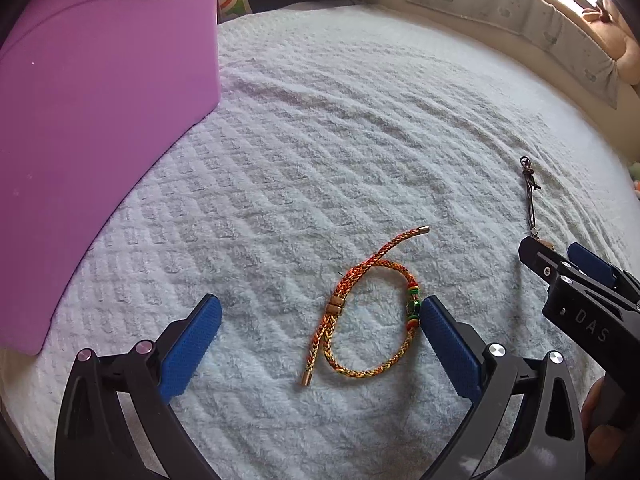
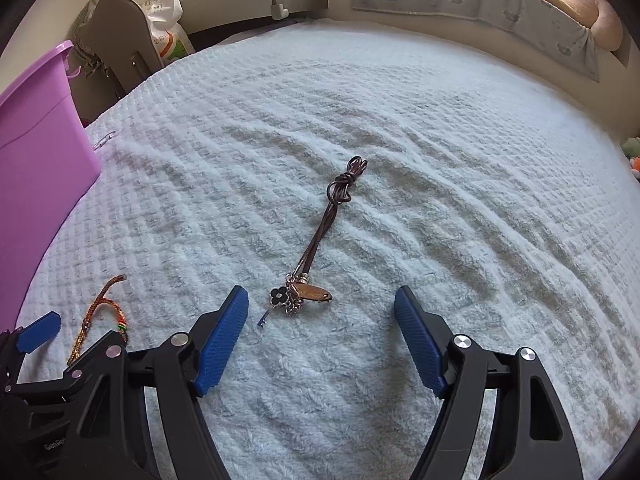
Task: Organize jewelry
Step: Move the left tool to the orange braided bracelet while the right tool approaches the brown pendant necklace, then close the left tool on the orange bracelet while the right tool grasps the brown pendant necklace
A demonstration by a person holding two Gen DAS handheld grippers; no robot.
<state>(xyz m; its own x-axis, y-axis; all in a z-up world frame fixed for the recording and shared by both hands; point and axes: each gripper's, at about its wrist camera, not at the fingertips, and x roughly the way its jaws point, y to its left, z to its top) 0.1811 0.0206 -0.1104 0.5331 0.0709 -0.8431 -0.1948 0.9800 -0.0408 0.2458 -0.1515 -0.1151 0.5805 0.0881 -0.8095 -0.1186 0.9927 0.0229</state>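
Observation:
An orange-and-yellow braided bracelet [image 1: 362,312] with green and red beads lies on the white blanket [image 1: 340,140], between the tips of my open left gripper [image 1: 320,312]; its beaded side touches the right finger. It also shows at the left of the right wrist view [image 2: 100,316]. A brown cord necklace [image 2: 324,224] with a flower charm and small key lies just ahead of my open right gripper [image 2: 322,300]; its charms sit between the fingertips. The cord also shows in the left wrist view [image 1: 530,192]. Both grippers are empty.
A purple plastic bin [image 1: 100,120] stands on the blanket at the left, also in the right wrist view [image 2: 36,148]. The right gripper's body [image 1: 588,296] is close beside the left one. A padded wall cloth [image 2: 480,4] and a plush toy [image 2: 588,12] lie beyond the bed.

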